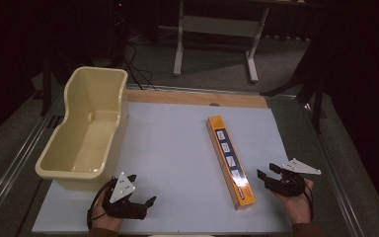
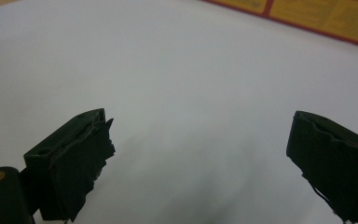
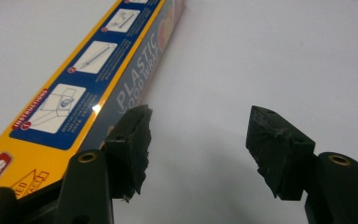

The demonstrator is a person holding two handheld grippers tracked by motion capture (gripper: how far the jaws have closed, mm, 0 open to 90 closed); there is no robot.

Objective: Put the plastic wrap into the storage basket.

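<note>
While the plastic wrap box (image 3: 88, 79) lies flat on the table (image 1: 177, 148) just outside the right gripper (image 3: 196, 140) | right fingers gaping, empty | left gripper (image 2: 200, 144) wide open, empty, well apart | shift sideways to straddle box across narrow width, then close.

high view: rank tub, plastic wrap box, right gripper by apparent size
1. Cream tub, clearly the largest.
2. Plastic wrap box, long and narrow.
3. Right gripper, the smallest, though it sits nearer the camera than the tub's far end.
</note>
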